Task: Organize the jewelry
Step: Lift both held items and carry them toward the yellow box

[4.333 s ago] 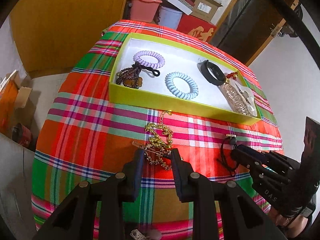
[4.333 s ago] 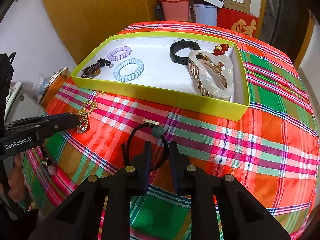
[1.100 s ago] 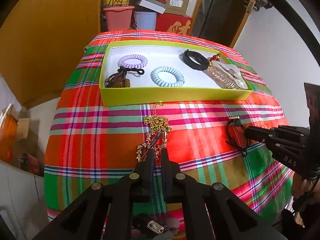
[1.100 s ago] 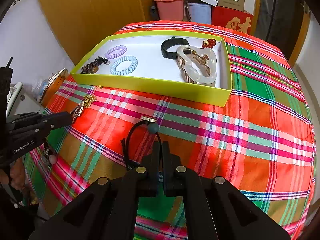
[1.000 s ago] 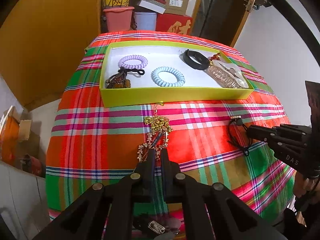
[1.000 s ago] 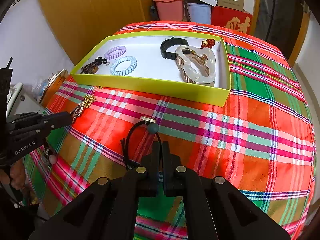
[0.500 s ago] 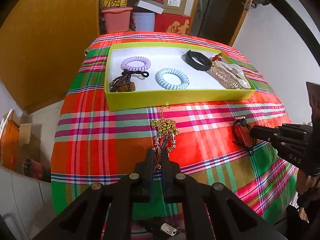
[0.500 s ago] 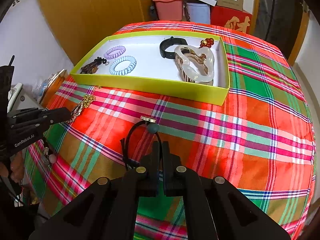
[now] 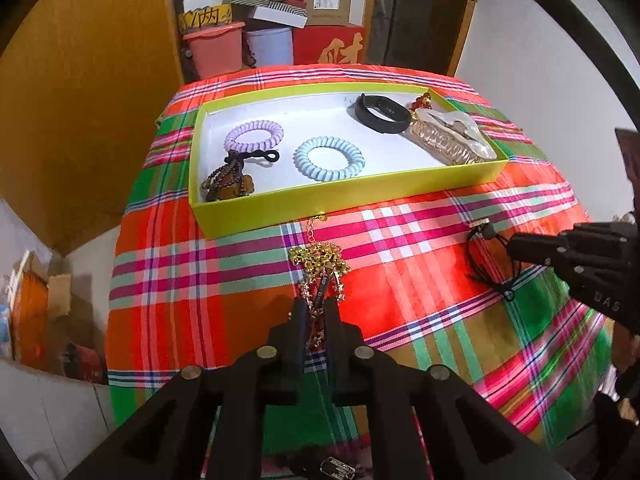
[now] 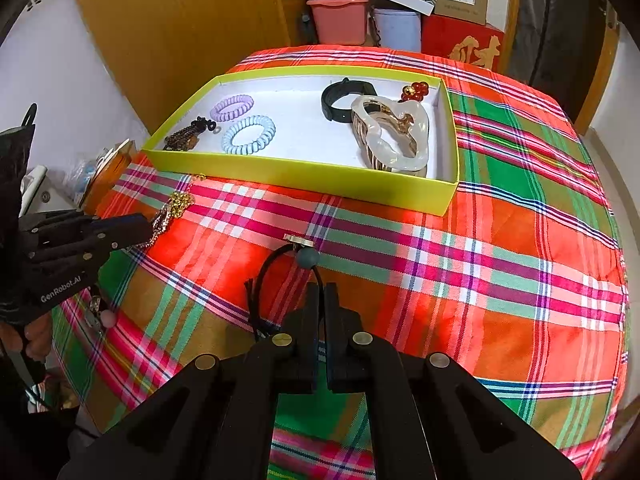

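Note:
A yellow-green box (image 9: pixel 344 194) with a white floor stands on the plaid cloth. In it lie a purple coil tie (image 9: pixel 253 136), a blue coil tie (image 9: pixel 329 159), a brown bead piece (image 9: pixel 227 182), a black band (image 9: pixel 380 113) and a clear hair claw (image 9: pixel 452 138). My left gripper (image 9: pixel 315 305) is shut on the near end of a gold chain (image 9: pixel 318 258) that trails toward the box. My right gripper (image 10: pixel 321 294) is shut on a black cord bracelet (image 10: pixel 276 276) with a grey bead (image 10: pixel 307 258). It also shows in the left wrist view (image 9: pixel 516 246).
The plaid-covered table (image 10: pixel 500 280) drops off on all sides. Behind it stand a pink bin (image 9: pixel 214 52), a pale bucket (image 9: pixel 269 46), a red box and cardboard boxes. A wooden panel (image 9: pixel 80 80) is at the left. Clutter lies on the floor at left.
Both grippers closed from open 4.3 s ago. Over the last second the left gripper has drawn back and shifted, with the chain end lifted in it. The right gripper has barely moved.

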Action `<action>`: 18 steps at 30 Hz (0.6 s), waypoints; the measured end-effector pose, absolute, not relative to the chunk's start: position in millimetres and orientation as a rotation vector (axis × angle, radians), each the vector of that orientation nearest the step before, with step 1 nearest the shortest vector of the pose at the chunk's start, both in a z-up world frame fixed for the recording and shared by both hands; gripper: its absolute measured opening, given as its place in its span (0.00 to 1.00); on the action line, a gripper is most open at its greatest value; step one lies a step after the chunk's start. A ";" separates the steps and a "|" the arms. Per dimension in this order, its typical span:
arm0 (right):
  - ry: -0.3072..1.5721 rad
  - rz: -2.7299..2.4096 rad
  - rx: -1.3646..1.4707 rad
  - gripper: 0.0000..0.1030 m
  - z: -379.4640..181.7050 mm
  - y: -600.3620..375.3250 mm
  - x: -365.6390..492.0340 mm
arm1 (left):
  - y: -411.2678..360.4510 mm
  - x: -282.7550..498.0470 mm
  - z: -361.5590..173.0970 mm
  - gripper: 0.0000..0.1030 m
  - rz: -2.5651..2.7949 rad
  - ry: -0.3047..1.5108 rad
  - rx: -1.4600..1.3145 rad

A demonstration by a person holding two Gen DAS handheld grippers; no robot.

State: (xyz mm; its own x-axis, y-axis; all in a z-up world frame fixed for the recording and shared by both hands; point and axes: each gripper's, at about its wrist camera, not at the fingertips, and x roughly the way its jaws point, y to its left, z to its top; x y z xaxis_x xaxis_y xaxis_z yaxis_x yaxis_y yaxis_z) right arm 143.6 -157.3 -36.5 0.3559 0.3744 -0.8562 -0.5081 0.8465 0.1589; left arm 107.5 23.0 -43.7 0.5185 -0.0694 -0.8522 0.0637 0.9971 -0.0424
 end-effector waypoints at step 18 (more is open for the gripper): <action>1.001 0.601 -0.111 0.01 -7.8 -155.2 140.2 | 34.1 95.3 -8.7 0.03 -0.060 0.911 -0.136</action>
State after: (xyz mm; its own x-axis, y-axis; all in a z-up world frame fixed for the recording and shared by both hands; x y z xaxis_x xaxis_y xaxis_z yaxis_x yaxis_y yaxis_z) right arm 140.2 -155.2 -7.8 0.3927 0.4234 -0.8164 -0.5219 0.8335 0.1812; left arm 95.3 34.1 -8.7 0.6118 -0.1091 -0.7835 -0.0063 0.9897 -0.1427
